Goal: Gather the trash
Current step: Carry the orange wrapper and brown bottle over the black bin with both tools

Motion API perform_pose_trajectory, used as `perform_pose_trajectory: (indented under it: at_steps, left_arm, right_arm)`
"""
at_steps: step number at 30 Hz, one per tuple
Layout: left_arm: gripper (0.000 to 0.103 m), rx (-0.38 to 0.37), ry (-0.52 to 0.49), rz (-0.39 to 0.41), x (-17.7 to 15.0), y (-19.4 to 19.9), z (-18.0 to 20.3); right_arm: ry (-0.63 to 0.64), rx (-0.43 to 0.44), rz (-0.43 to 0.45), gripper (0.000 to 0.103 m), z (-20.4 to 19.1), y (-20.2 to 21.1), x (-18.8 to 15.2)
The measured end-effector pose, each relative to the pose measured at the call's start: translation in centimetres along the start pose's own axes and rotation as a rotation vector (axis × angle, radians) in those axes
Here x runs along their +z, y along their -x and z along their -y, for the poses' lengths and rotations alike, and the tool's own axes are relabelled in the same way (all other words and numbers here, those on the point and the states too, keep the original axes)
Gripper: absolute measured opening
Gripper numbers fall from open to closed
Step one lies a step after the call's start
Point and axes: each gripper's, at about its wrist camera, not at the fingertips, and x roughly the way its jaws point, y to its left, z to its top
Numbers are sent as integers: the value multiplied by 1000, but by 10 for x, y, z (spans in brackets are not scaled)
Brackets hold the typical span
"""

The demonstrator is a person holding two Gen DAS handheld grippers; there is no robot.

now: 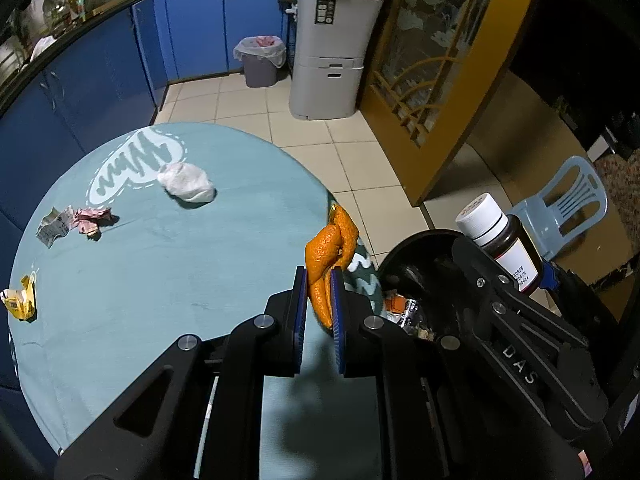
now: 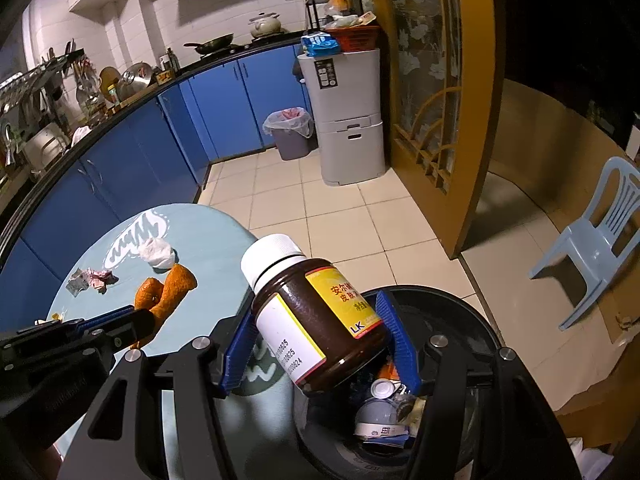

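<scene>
Left hand-held gripper [image 1: 320, 276] is clamping orange peel [image 1: 330, 248] | right hand-held gripper [image 2: 320, 332] is gripping brown bottle [image 2: 316, 320], bin [image 2: 472, 320] just below it

You are working in a home kitchen: blue cabinets [image 2: 224, 108] are lining the left, a wok [image 2: 212, 43] sitting upper centre.

gripped orange peel [image 1: 328, 256], tilted brown bottle [image 2: 316, 316]

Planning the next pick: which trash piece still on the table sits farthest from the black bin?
The yellow wrapper, alone at the table's left edge. The white wad and the pink-and-white paper scraps lie nearer the black bin.
</scene>
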Motion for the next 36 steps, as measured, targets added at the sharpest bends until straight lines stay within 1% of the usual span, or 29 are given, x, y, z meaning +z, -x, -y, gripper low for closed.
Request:
perform_pose_trajectory:
  at_steps: [17, 36]
  left_arm:
    - [12, -14, -85, -20, -3, -8, 45]
    - [12, -36, -169, -37, -7, -14, 81]
  right_arm:
    - [-65, -18, 8, 57, 42, 6, -4]
    - [-109, -27, -1, 57, 66, 2, -8]
